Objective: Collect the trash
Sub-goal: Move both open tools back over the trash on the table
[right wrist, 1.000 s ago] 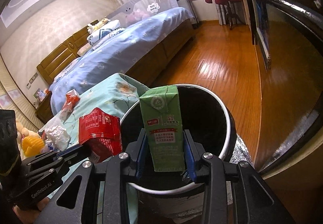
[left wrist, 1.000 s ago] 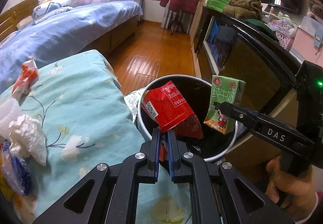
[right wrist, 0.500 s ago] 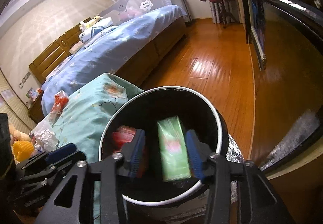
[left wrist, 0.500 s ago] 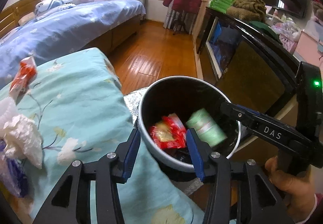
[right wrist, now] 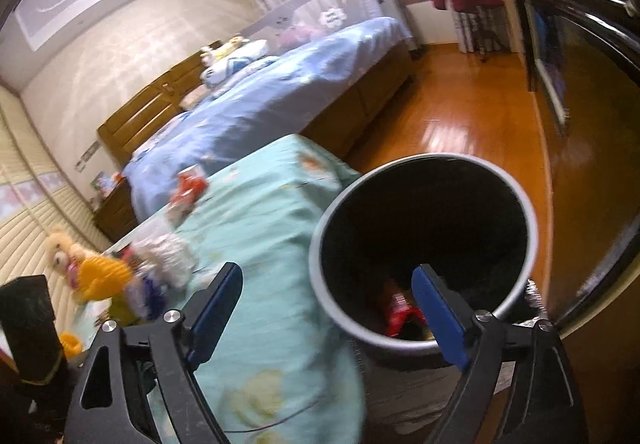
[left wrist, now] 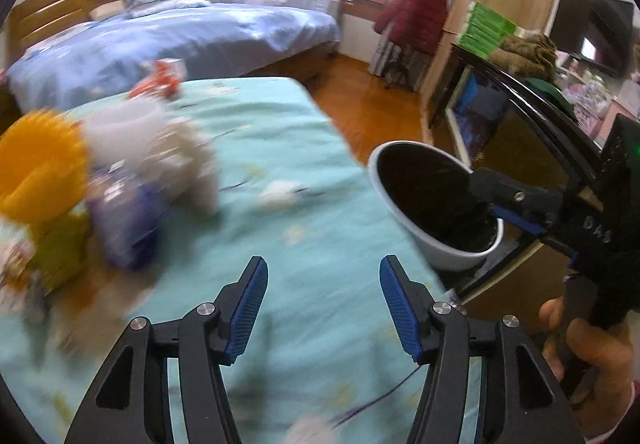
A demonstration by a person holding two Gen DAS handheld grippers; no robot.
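While claws (right wrist: 328,312) opening, bin (right wrist: 532,228) rightward.

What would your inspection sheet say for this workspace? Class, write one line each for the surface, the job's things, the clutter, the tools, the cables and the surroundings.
Surface: teal floral cloth covers it; blurred in both views.
Job's things: trash bin stands beside the cloth's edge, with a red wrapper inside. White crumpled tissue, a red-and-white wrapper and a purple packet lie on the cloth.
Clutter: yellow plush toy beside the trash pile.
Tools: left tool over the cloth, jaws opening, nothing between them; right tool at the bin's near rim, jaws opening, nothing gripped.
Cables: thin dark cord on the cloth.
Surroundings: bed with blue cover, wooden floor, red coat.
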